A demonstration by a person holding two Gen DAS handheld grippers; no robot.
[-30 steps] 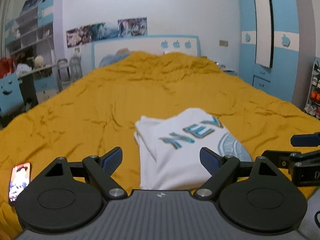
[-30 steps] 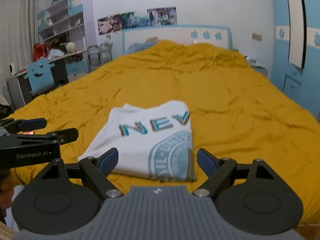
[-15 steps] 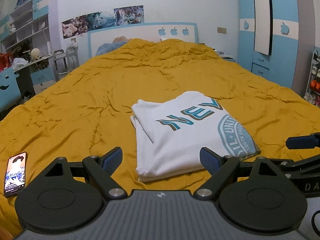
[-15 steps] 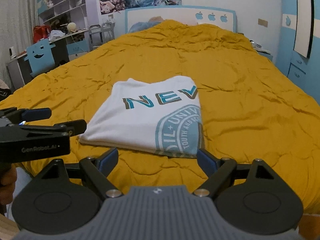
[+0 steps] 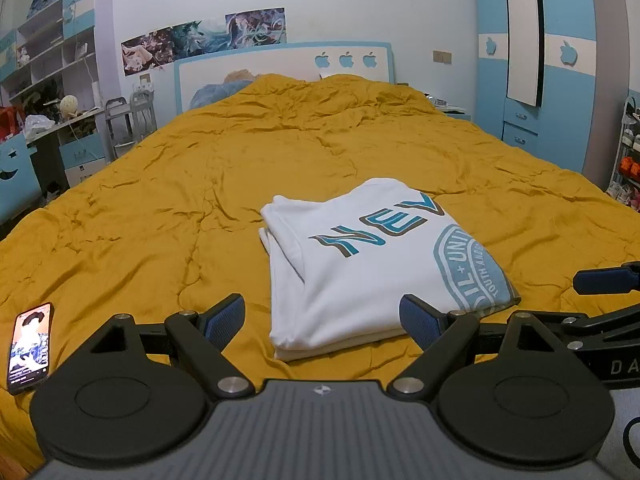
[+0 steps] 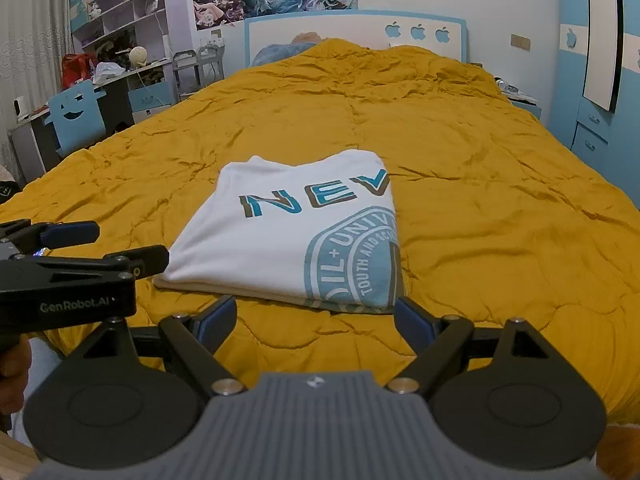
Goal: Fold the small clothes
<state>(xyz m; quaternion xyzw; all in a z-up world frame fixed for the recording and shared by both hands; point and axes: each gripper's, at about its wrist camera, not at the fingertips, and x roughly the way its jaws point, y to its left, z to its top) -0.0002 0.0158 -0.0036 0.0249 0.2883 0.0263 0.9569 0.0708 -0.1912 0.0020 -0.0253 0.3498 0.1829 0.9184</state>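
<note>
White cotton, one folded shirt (image 5: 372, 264) only, lying flat on the bedspread (image 5: 180, 200) at centre frame, teal lettering and a round seal facing up. One phone (image 5: 30, 346) at lower left of the left view, screen lit. Two grippers: left gripper (image 5: 322, 318) along the bottom edge, fingers spread wide, holding nothing, near edge of the shirt just beyond the blue pads (image 5: 224, 316). Right gripper (image 6: 314, 316) likewise splayed and empty, low in its own frame, short of the shirt (image 6: 296, 228). Each tool seen side-on at the other view's edge. Mustard quilted spread, creased, covering a wide bed. Three apple cutouts on the headboard (image 6: 356, 28) at top centre, posters (image 6: 276, 0) above, shelves (image 6: 116, 8) upper left, blue wardrobe (image 5: 552, 72) at right.
</note>
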